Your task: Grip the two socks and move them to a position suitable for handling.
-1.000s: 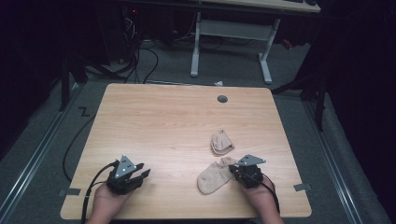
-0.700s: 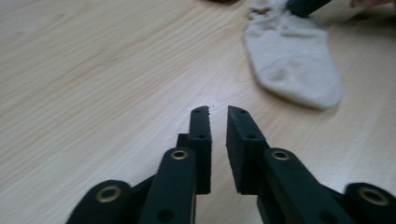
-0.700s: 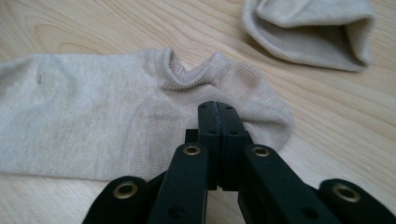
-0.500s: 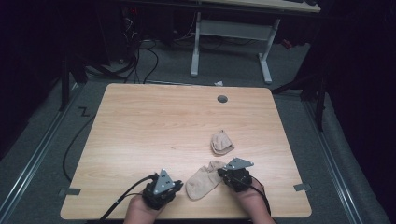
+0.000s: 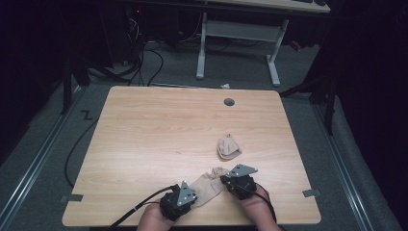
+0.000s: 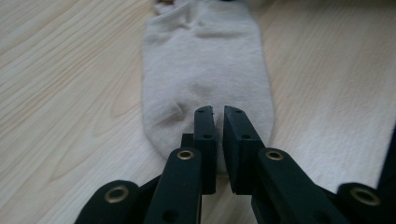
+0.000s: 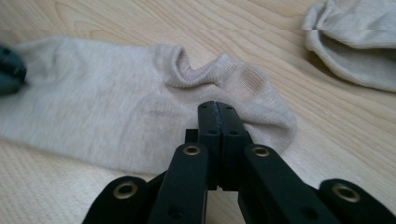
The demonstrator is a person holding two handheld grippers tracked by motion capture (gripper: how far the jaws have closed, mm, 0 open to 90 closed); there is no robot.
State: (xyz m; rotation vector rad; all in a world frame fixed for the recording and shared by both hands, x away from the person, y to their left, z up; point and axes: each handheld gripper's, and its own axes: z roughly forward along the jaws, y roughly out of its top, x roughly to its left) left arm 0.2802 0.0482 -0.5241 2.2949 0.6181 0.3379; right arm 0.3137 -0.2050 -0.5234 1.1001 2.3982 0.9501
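A beige ankle sock [image 5: 208,185] lies flat near the table's front edge, between my two grippers. My left gripper [image 5: 188,193] sits at its toe end, jaws nearly together and pinching the toe fabric [image 6: 205,60]; the jaw tips [image 6: 218,112] leave a thin gap. My right gripper [image 5: 231,182] is shut on the heel and cuff end of the same sock [image 7: 107,116], jaws [image 7: 218,106] pressed tight. A second beige sock [image 5: 228,147], crumpled, lies just beyond the right gripper, and the right gripper view has it [image 7: 355,46] at top right.
The wooden table [image 5: 159,130] has a round cable hole [image 5: 229,102] near its far edge. A white desk frame [image 5: 235,43] and cables stand on the floor behind. The left gripper [image 7: 9,70] edges into the right gripper view at the left.
My left gripper has moved right to the sock's toe and closed on it. The right gripper has dragged the sock a little leftward and nearer the front edge.
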